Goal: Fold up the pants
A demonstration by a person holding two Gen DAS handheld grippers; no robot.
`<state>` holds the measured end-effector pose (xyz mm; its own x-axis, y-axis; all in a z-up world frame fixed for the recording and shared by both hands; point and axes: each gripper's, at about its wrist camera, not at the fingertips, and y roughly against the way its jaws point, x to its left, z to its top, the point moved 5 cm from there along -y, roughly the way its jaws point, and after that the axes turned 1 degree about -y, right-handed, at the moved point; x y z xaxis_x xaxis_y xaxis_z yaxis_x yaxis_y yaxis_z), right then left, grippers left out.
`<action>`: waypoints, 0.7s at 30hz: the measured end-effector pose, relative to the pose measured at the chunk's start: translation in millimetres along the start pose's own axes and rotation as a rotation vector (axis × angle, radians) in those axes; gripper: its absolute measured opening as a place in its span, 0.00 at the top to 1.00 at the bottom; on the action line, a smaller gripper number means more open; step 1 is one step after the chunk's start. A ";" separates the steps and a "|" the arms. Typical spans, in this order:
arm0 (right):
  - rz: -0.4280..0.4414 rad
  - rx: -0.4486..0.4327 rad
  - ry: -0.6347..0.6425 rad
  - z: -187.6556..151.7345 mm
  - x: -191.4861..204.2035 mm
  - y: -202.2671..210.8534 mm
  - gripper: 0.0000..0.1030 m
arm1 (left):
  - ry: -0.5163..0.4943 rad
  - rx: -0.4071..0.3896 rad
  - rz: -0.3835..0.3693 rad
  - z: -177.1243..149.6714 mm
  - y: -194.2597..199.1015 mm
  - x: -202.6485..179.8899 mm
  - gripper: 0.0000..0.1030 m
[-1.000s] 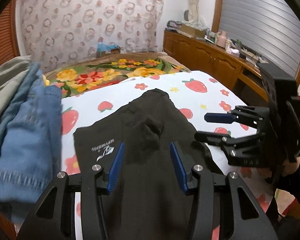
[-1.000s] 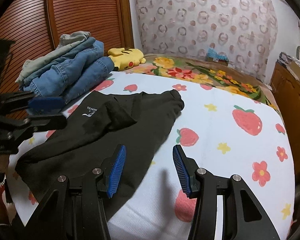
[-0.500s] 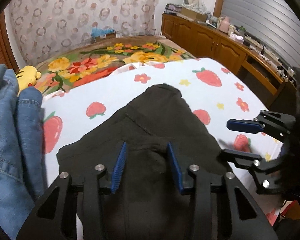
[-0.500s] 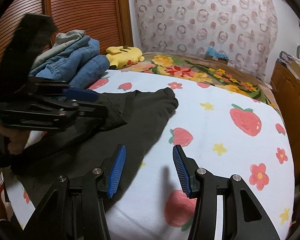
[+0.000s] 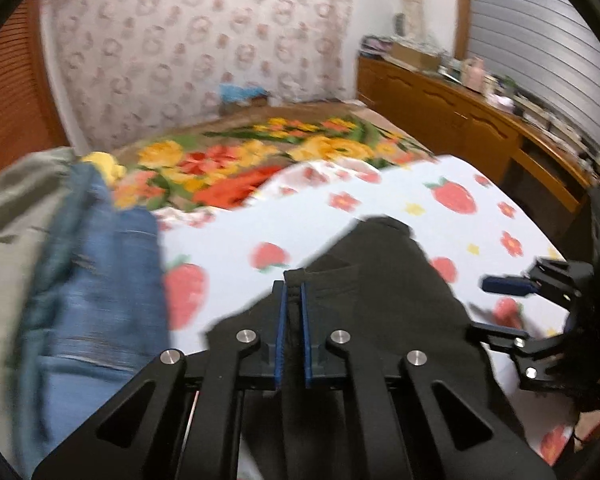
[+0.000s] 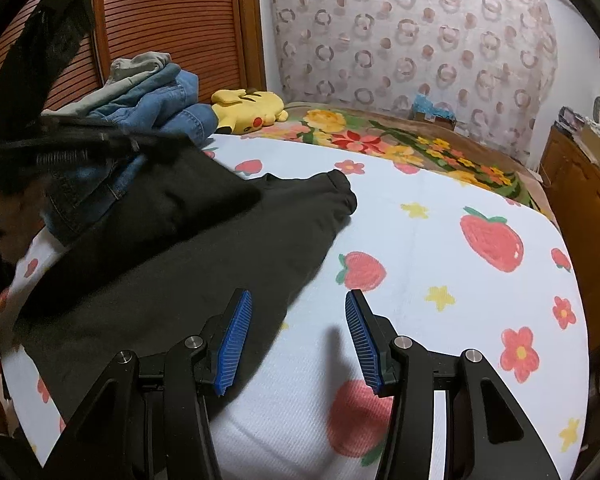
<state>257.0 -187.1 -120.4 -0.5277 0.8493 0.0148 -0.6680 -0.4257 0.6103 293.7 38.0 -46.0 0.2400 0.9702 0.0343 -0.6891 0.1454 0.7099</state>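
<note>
Your left gripper (image 5: 293, 316) is clamped on one pair of black pants (image 6: 204, 248). Your right gripper (image 6: 298, 332) hangs with fingers spread apart over the strawberry sheet (image 6: 440, 248).

Dim, warm indoor light. Heavy motion blur across the left wrist view; sharper on the right. Strong fisheye bending, black vignetted corners.

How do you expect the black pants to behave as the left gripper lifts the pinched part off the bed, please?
The black pants will probably act floppy: cloth clamped in the left gripper already tents up while the rest lies flat. They look light, likely a thin knit. The trailing leg may drag across the strawberry sheet rather than slide cleanly, since the open right gripper holds nothing.
</note>
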 end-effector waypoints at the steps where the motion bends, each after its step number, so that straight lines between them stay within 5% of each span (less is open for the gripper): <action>1: 0.000 0.001 0.001 -0.1 0.0 -0.1 0.51 | 0.011 -0.004 0.030 1.0 1.9 9.7 0.92; 6: -0.005 0.003 0.005 1.0 1.0 -0.8 0.50 | 0.007 0.005 0.138 0.2 2.3 32.0 0.92; 11: -0.007 0.003 0.011 1.7 4.2 3.8 0.50 | 0.025 0.031 0.115 -8.3 -3.7 33.3 0.91; 15: -0.006 -0.008 0.015 2.9 7.3 12.5 0.51 | 0.035 0.016 0.079 -13.1 0.6 25.5 0.82; 21: -0.012 -0.031 0.028 3.4 15.4 29.0 0.50 | 0.021 -0.042 0.041 -20.3 18.3 8.4 0.54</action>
<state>231.3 -185.4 -99.8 -0.5335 0.8457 -0.0147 -0.6901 -0.4252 0.5857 269.2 52.8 -47.0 0.1970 0.9792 0.0482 -0.7260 0.1127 0.6784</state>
